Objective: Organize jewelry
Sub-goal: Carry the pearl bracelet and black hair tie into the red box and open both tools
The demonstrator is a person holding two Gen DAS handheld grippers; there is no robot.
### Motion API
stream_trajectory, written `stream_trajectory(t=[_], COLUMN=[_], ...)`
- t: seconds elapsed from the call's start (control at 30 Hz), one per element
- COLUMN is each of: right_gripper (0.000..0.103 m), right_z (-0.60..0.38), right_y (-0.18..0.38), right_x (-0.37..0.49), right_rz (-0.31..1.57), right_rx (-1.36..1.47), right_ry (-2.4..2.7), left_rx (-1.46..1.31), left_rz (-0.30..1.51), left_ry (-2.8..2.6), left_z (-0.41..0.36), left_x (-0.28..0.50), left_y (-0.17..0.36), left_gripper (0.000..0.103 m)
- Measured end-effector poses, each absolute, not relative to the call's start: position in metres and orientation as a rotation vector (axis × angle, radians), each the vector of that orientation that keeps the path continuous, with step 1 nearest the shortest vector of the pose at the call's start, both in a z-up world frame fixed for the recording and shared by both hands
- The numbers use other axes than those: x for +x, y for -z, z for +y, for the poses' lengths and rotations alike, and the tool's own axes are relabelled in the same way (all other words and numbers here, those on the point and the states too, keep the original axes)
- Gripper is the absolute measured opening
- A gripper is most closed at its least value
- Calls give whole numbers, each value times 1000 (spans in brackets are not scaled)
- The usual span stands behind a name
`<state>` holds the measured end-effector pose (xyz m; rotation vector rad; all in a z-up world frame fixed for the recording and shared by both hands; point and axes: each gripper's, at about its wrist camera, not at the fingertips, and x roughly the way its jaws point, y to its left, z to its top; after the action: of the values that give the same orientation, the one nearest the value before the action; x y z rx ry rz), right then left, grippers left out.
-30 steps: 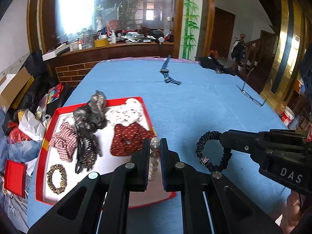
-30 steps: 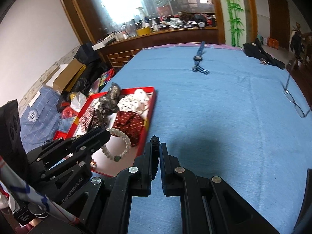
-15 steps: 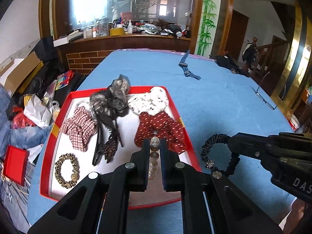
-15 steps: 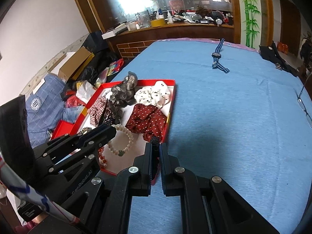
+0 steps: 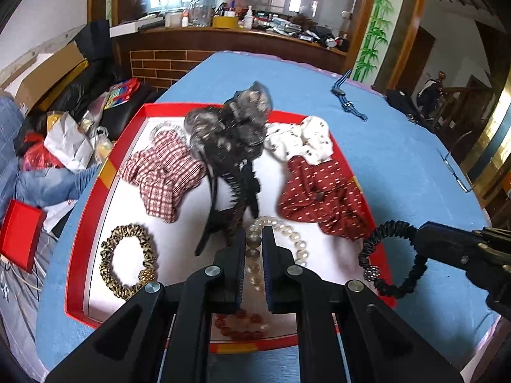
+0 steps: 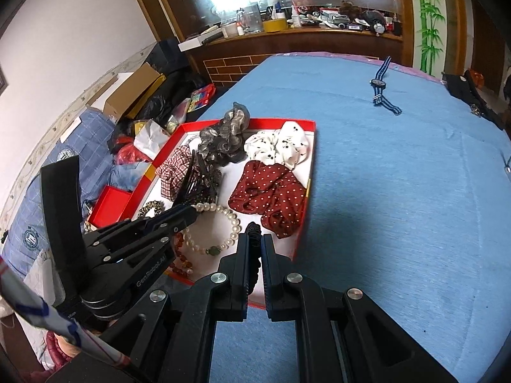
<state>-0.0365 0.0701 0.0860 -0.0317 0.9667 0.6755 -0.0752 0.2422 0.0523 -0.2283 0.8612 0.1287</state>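
A lived-in home is shown, not a lab or a shop: a table (image 6: 399,166) draped in blue cloth is set before a brick-faced wooden counter (image 5: 223,43) crowded with bottles and jars. Cardboard boxes (image 6: 134,91) and bags are heaped along the wall, a bamboo mural (image 6: 428,16) is painted beside the counter, and a wooden stair railing (image 5: 447,95) is glimpsed beyond.

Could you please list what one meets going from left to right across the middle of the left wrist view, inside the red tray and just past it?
Leopard scrunchie → red checked scrunchie → black hair claw → dark red dotted scrunchie → black hair tie held by the right tool.
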Motion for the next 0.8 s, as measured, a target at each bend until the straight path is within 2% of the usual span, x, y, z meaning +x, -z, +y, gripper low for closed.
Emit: stream_trajectory(t=[0.3,0.8], right_gripper=[9,9], right_z=[83,87], right_y=[-49,-29], right_x=[-22,-20], right_rz=[1048,1077], right_rx=[-57,-86], right_ry=[-637,-620], left_rx=[-219,-189], left_rz=[876,904], left_ry=[-139,-136], left_z=[244,232], left_x=[-75,-79], left_y=[-45,-33], left_gripper=[10,10])
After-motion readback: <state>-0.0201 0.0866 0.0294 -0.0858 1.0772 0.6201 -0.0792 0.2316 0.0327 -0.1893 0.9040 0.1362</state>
